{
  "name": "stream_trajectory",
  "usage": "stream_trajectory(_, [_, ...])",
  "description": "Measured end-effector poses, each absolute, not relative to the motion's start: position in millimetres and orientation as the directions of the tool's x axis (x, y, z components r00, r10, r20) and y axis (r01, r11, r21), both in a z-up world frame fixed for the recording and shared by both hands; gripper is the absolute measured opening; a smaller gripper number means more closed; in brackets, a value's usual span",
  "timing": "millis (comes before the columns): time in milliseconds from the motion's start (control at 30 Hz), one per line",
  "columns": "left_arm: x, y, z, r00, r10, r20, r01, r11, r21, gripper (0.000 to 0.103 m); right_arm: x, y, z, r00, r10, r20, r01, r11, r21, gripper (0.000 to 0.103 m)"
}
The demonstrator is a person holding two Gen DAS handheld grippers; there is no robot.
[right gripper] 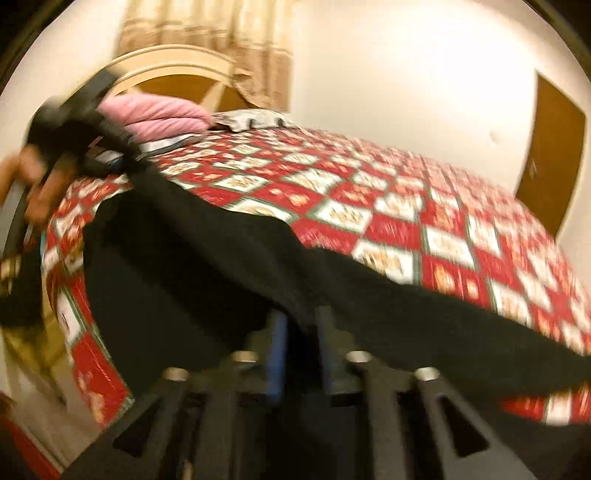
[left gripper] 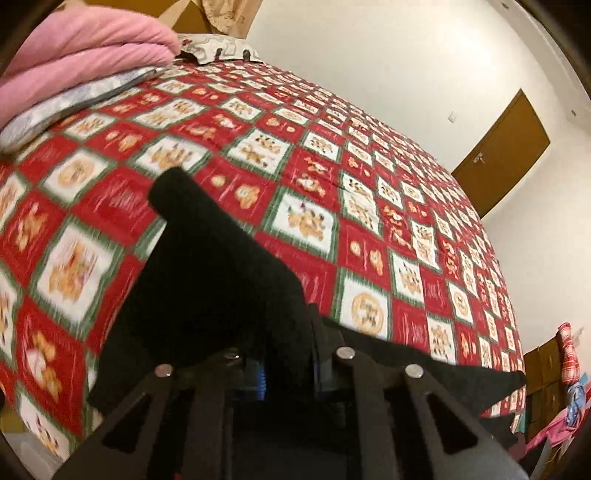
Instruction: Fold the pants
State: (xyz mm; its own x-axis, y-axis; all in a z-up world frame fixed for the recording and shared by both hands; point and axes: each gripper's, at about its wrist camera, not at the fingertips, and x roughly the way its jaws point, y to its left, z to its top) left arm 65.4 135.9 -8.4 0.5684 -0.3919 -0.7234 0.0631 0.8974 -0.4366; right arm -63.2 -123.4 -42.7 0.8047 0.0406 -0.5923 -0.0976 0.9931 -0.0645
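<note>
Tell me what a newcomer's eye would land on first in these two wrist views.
First, the red, white and green checked patchwork quilt covering the whole bed. Next, the black fabric pants lying along its near edge, bunched up at the left gripper. Then the folded pink blanket stacked at the far left corner by the headboard.

A bed fills the lower half of both views, its red, white and green checked quilt (left gripper: 332, 192) blurred by motion. At eleven o'clock a folded pink blanket (left gripper: 85, 55) lies on a grey patterned pillow (left gripper: 70, 103), with a second pillow (left gripper: 218, 46) beside it at twelve, before a curved wooden headboard (right gripper: 173, 74) and a beige curtain (right gripper: 207, 33). White walls (left gripper: 388, 62) in warm light run to a brown door (left gripper: 506, 147) at two o'clock, and coloured clothes (left gripper: 569, 387) hang at four.
</note>
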Motion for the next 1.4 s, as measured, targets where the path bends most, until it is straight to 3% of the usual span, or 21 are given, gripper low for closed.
stream_trajectory(33, [62, 139, -12, 0.567, -0.406, -0.717, 0.06, 0.888, -0.455, 0.018, -69, -127, -42, 0.804, 0.049, -0.593, -0.076, 0.997, -0.02, 0.063])
stream_trajectory(100, [47, 147, -19, 0.571, -0.437, -0.695, 0.062, 0.867, -0.494, 0.018, -91, -135, -38, 0.827, 0.086, -0.556, -0.035, 0.994, 0.101, 0.076])
stream_trajectory(400, [27, 168, -22, 0.607, -0.469, -0.642, 0.058, 0.832, -0.552, 0.018, -119, -201, -62, 0.819, 0.326, -0.472, 0.072, 0.758, 0.648, 0.076])
stream_trajectory(467, [28, 166, -18, 0.611, -0.471, -0.636, 0.072, 0.834, -0.547, 0.018, -114, -216, -75, 0.824, 0.369, -0.43, 0.091, 0.662, 0.744, 0.073])
stream_trajectory(500, [27, 166, -18, 0.611, -0.472, -0.635, 0.078, 0.834, -0.545, 0.018, -111, -224, -82, 0.832, 0.383, -0.402, 0.101, 0.607, 0.788, 0.065])
stream_trajectory(533, [28, 164, -19, 0.61, -0.473, -0.636, 0.082, 0.835, -0.544, 0.018, -108, -229, -86, 0.838, 0.385, -0.387, 0.108, 0.578, 0.809, 0.059])
stream_trajectory(667, [30, 162, -28, 0.593, -0.466, -0.657, 0.074, 0.844, -0.532, 0.018, -98, -239, -96, 0.855, 0.355, -0.379, 0.153, 0.526, 0.837, 0.055])
stream_trajectory(1000, [31, 166, -53, 0.551, -0.485, -0.679, 0.024, 0.823, -0.568, 0.028, -71, -230, -84, 0.877, 0.316, -0.362, 0.162, 0.515, 0.842, 0.054])
stream_trajectory(1067, [32, 167, -56, 0.546, -0.504, -0.669, 0.02, 0.806, -0.591, 0.028, -67, -228, -83, 0.883, 0.318, -0.347, 0.15, 0.509, 0.848, 0.046])
stream_trajectory(1200, [38, 173, -60, 0.551, -0.531, -0.644, -0.022, 0.762, -0.647, 0.042, -71, -234, -94, 0.879, 0.308, -0.363, 0.187, 0.478, 0.858, 0.042])
stream_trajectory(1367, [45, 167, -61, 0.566, -0.526, -0.635, 0.004, 0.772, -0.636, 0.04, -74, -237, -98, 0.883, 0.292, -0.368, 0.204, 0.469, 0.859, 0.039])
stream_trajectory(1400, [47, 164, -62, 0.557, -0.529, -0.64, 0.024, 0.781, -0.625, 0.031, -71, -236, -97, 0.881, 0.292, -0.373, 0.204, 0.476, 0.855, 0.039])
